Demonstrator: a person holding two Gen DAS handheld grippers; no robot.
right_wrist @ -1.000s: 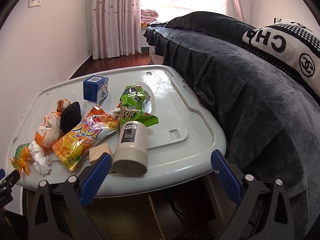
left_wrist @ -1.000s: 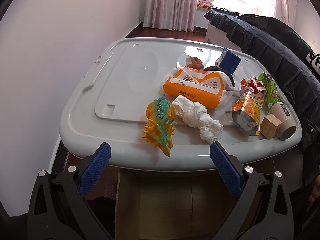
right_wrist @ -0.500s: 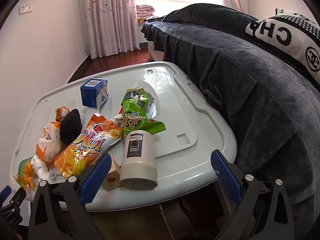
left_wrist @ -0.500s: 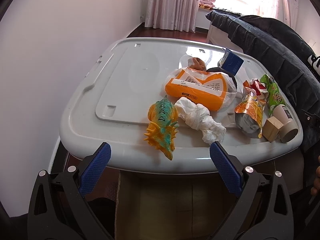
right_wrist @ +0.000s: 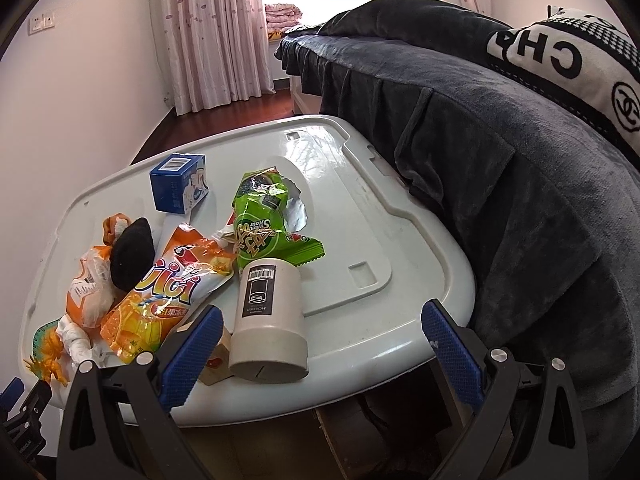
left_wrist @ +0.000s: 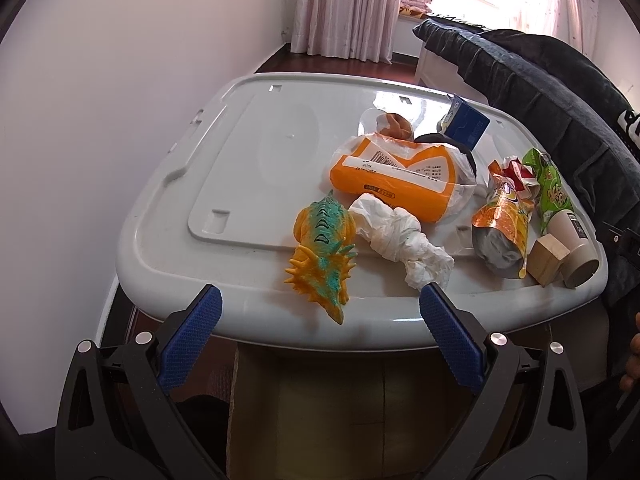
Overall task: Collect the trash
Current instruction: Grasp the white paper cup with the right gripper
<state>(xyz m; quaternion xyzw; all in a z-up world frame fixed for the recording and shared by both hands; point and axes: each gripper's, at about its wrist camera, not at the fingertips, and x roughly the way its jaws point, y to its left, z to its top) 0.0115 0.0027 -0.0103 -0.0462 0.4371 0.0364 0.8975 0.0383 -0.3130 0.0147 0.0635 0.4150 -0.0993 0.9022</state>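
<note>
A pale grey plastic bin lid (left_wrist: 224,184) serves as the tabletop, set in a bedroom between a white wall and a bed draped in a dark blanket (right_wrist: 500,168), pink curtains (right_wrist: 212,36) behind. The paper cup (right_wrist: 270,316) lies on its side near the lid's front edge — long axis front to back, base toward the right gripper (right_wrist: 320,340), whose fingers are spread wide. The left gripper (left_wrist: 318,330) is spread too, before the crumpled tissue (left_wrist: 398,242).
</note>
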